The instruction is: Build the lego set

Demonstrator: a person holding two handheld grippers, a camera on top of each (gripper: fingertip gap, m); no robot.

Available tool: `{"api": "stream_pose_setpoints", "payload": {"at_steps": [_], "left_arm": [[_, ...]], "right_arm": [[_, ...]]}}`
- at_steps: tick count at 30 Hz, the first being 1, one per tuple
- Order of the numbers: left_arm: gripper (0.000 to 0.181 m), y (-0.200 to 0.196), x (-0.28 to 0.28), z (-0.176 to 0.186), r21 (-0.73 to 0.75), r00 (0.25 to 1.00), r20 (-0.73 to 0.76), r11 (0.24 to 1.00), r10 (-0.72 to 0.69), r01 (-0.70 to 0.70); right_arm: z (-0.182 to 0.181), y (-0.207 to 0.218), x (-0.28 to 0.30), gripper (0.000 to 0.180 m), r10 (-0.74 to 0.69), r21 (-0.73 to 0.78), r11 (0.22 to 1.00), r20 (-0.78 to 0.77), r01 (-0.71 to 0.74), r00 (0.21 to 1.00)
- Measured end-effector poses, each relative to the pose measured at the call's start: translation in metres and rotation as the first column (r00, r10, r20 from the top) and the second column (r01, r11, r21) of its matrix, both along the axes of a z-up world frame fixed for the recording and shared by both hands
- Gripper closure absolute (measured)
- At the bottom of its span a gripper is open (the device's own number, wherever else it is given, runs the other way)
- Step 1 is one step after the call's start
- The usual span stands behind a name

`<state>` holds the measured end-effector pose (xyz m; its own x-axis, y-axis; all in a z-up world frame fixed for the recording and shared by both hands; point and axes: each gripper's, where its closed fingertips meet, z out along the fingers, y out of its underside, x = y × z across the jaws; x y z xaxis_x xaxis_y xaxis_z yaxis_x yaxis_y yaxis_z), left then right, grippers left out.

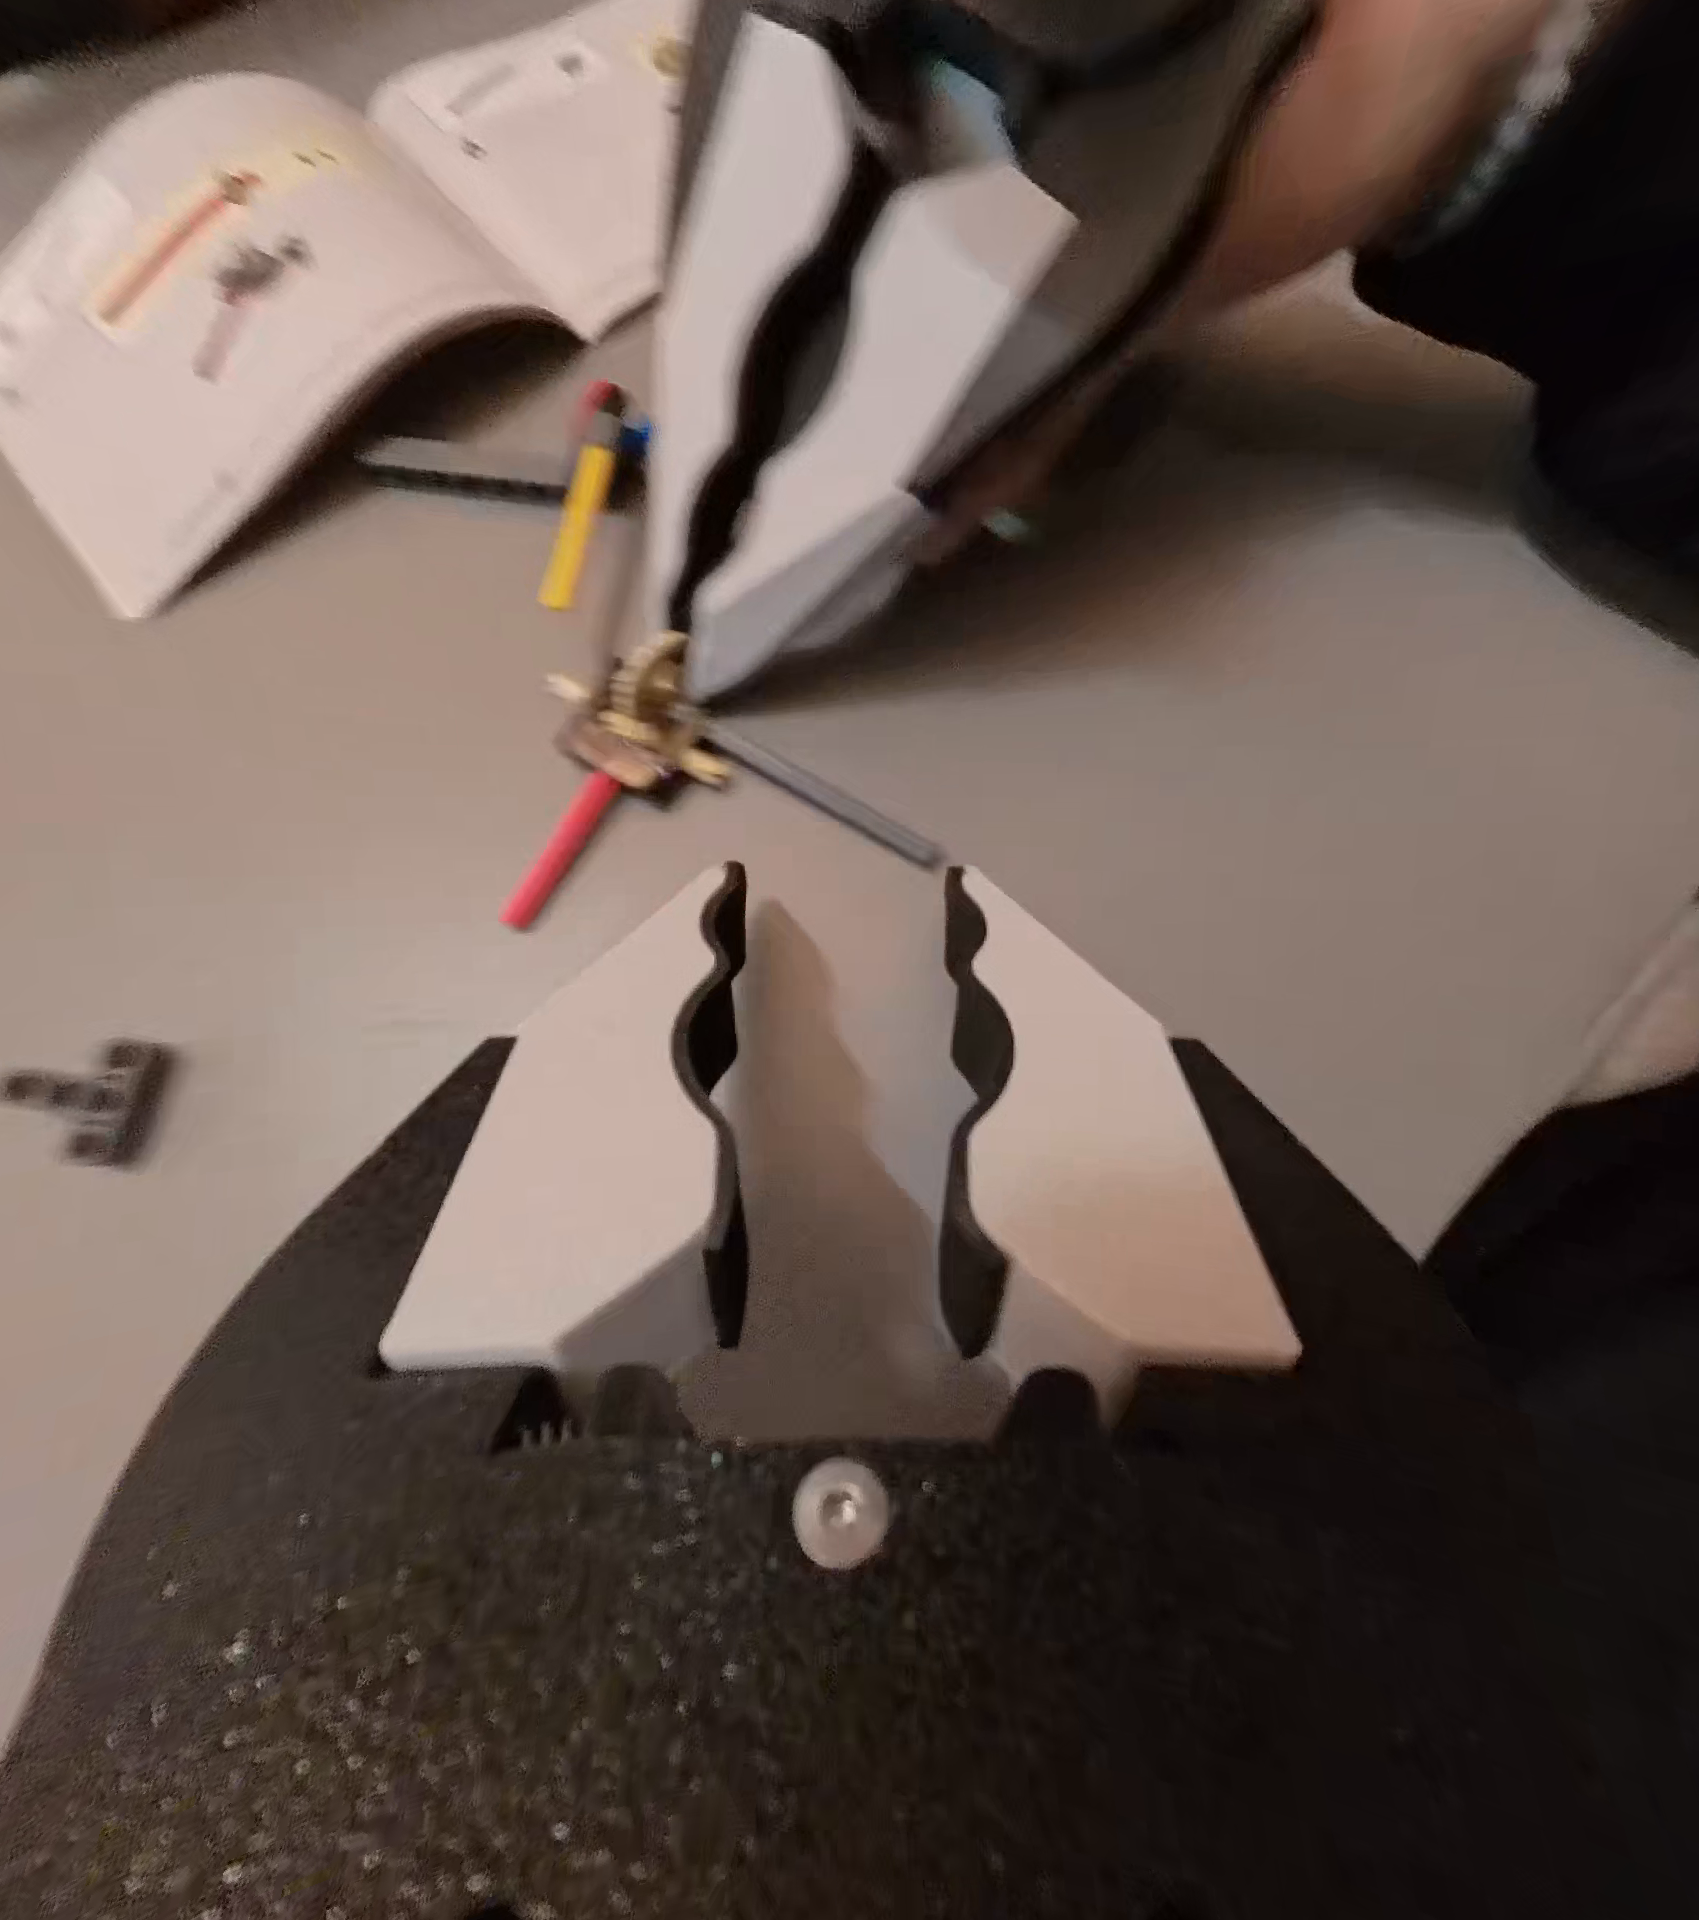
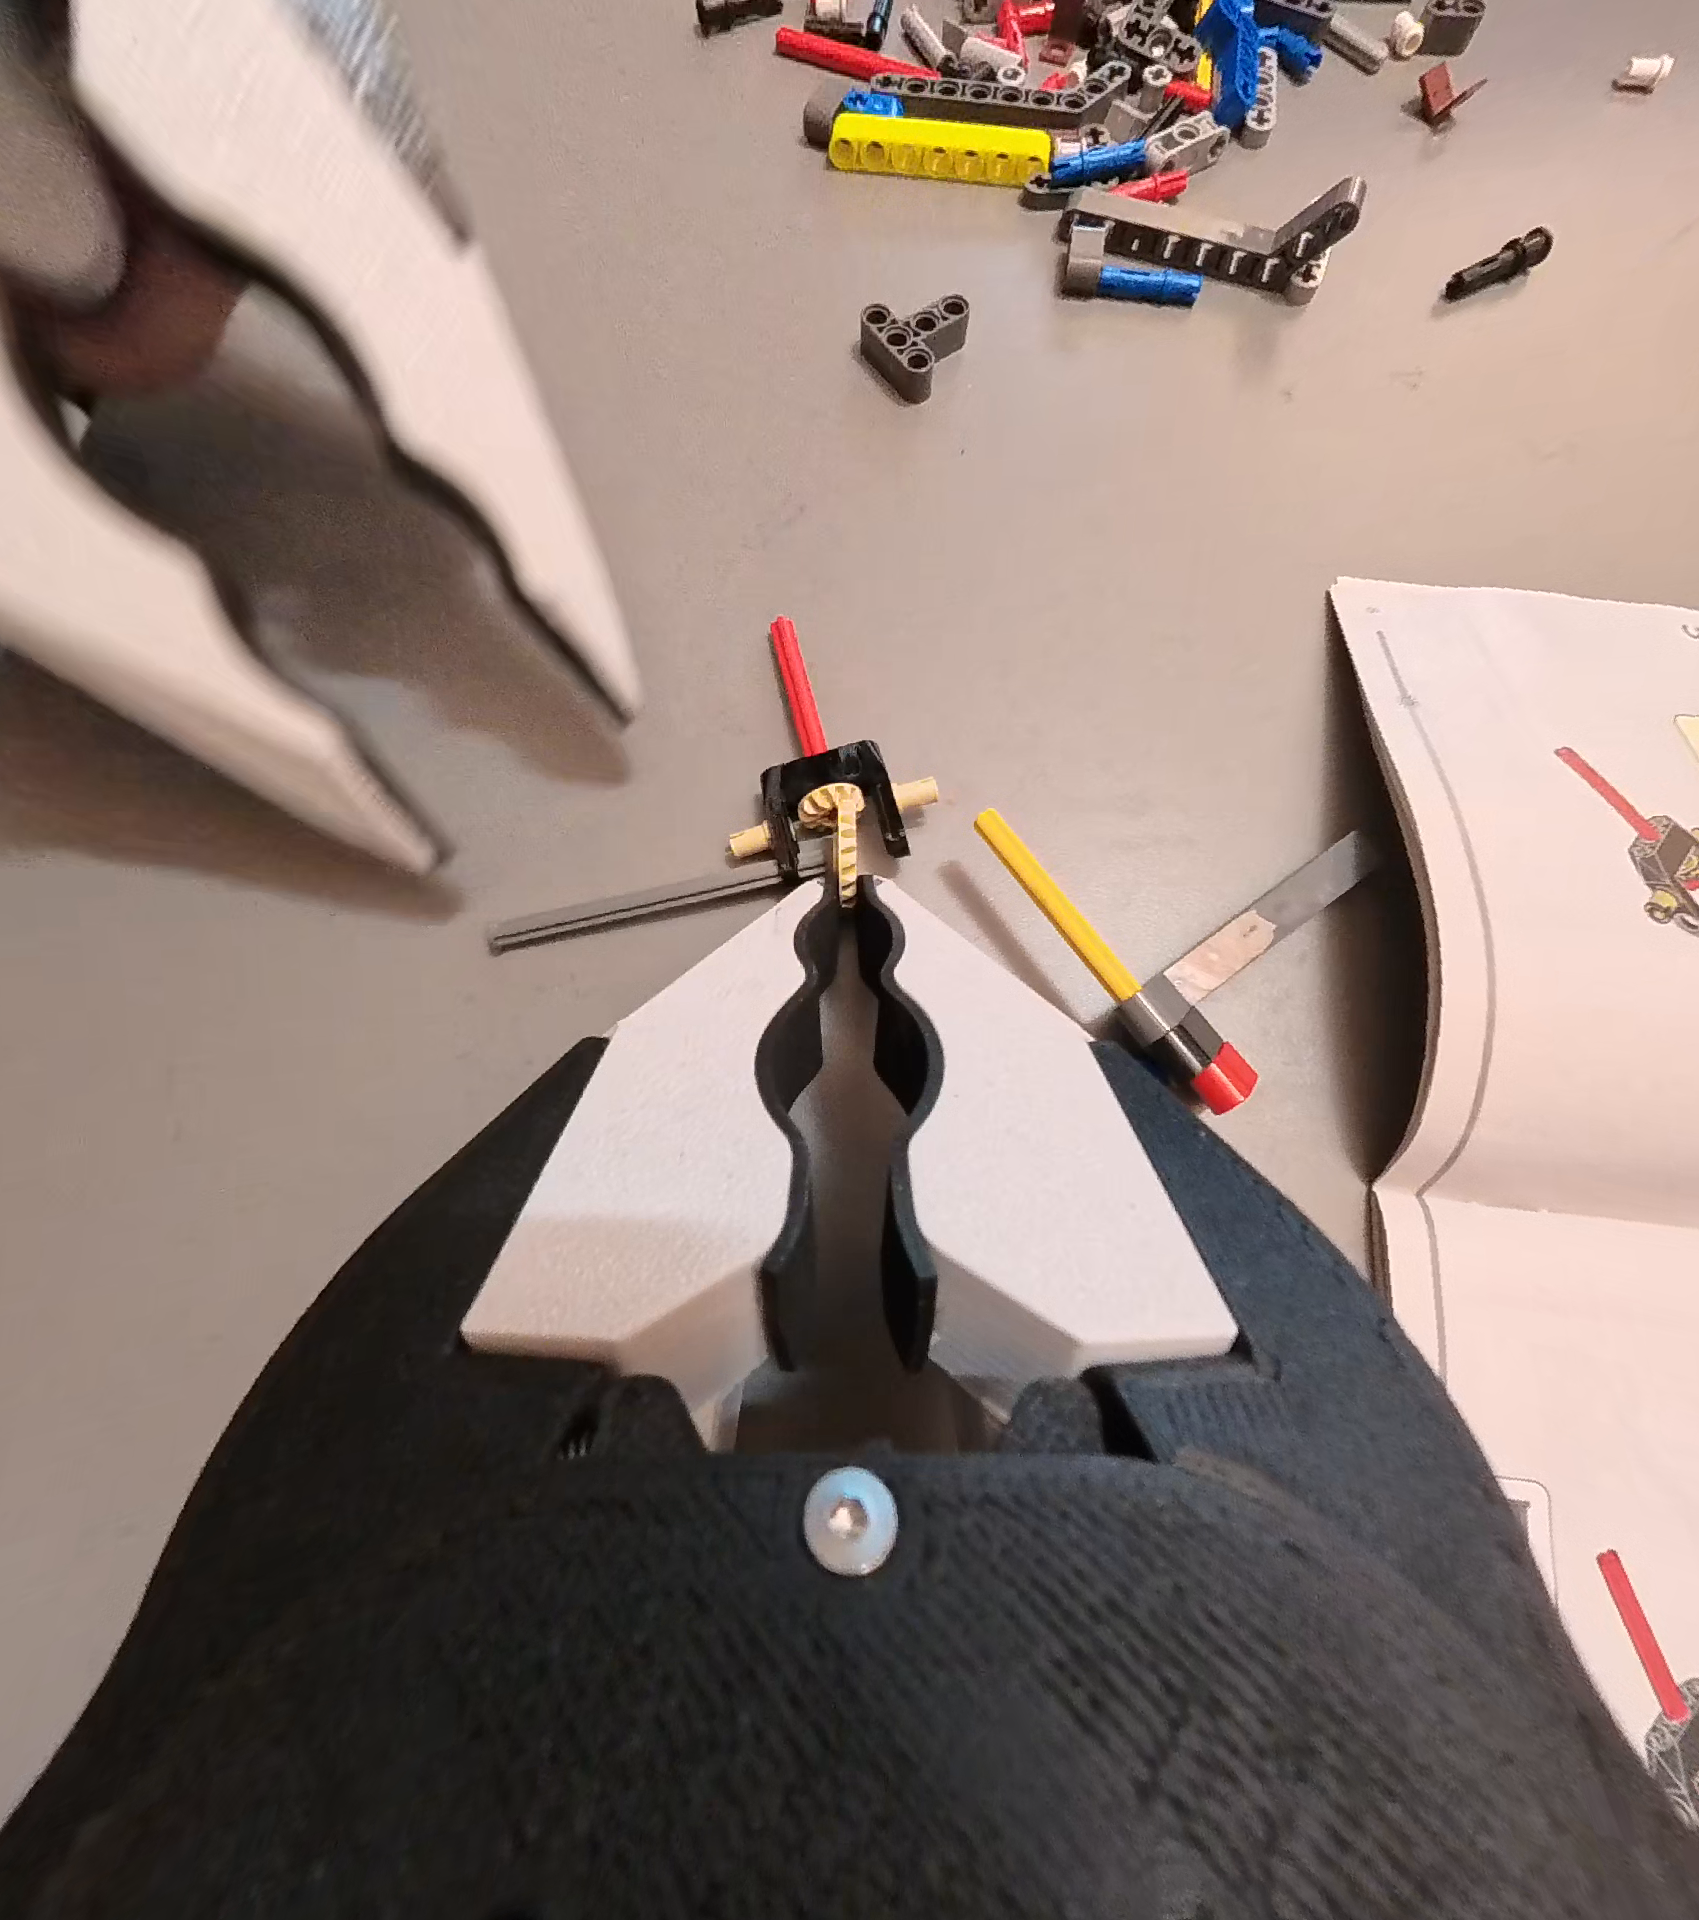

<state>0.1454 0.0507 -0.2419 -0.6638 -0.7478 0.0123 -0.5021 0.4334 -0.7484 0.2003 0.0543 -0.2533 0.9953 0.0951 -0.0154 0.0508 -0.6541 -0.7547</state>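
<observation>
Your right gripper [image 2: 847, 896] is pinched on the tan gear [image 2: 843, 831], nipping only its near rim at the very fingertips. The gear sits in the black frame [image 2: 829, 784] of the small assembly, which rests on the table [image 2: 1084, 499] with a tan axle [image 2: 918, 795] through it, a red axle [image 2: 795, 686] pointing away and a grey axle [image 2: 637, 904] running off to the left.

Your left gripper [image 1: 845, 883] hangs empty, fingers spread, just short of the assembly [image 1: 642, 717] on its far side.

The likely trouble: that grip is shallow, so any twist or pull could let the gear slip out, or drag the whole loose assembly across the table instead of seating the part. Probably the left gripper needs to steady the frame first; closing it carelessly could knock the red or grey axle out.

Room is tight to your right. The yellow axle [image 2: 1053, 904] lies just beside the right fingers, and the open booklet [image 2: 1551, 935] edge sits beyond it. To the left the table is bare up to the left gripper. Farther off, a dark angle piece [image 2: 912, 343] lies alone, and the parts pile [image 2: 1084, 114] sits well apart at the far edge.
</observation>
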Motion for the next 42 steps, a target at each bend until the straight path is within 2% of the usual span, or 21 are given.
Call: {"api": "stream_pose_setpoints", "payload": {"at_steps": [3, 6, 10, 13, 20, 30, 42], "left_arm": [[0.140, -0.016, -0.007, -0.012, 0.031, 1.000, 0.007, 1.000, -0.005, 0.005], [0.140, -0.007, 0.003, -0.004, 0.025, 1.000, 0.019, 0.999, 0.020, -0.021], [0.144, -0.005, 0.004, 0.002, -0.058, 0.996, -0.091, 0.998, 0.023, -0.029], [0.141, -0.014, 0.007, -0.003, -0.047, 0.993, -0.108, 0.998, 0.038, -0.043], [0.143, -0.019, 0.021, -0.013, 0.038, 0.996, -0.017, 0.996, 0.083, -0.082], [0.171, -0.003, 0.020, -0.014, 0.063, 0.996, -0.021, 0.994, 0.087, -0.086], [0.176, 0.009, 0.025, -0.014, 0.017, 0.995, -0.026, 0.995, 0.101, -0.101]], "right_arm": [[0.000, 0.000, 0.000, 0.178, 0.000, 0.001, 1.000, 0.007, 0.000, 1.000], [0.000, 0.000, 0.000, 0.178, 0.000, 0.001, 1.000, 0.008, 0.000, 1.000], [0.000, 0.000, 0.000, 0.178, 0.000, 0.001, 1.000, 0.011, 0.000, 1.000], [0.000, 0.000, 0.000, 0.178, -0.003, -0.001, 1.000, -0.005, 0.003, 1.000], [0.000, 0.000, 0.000, 0.178, -0.011, -0.001, 1.000, -0.005, 0.011, 1.000], [0.000, 0.001, -0.001, 0.178, -0.027, 0.001, 1.000, 0.010, 0.027, 1.000], [0.000, 0.004, 0.001, 0.178, -0.077, -0.003, 0.997, -0.033, 0.077, 0.997]]}}
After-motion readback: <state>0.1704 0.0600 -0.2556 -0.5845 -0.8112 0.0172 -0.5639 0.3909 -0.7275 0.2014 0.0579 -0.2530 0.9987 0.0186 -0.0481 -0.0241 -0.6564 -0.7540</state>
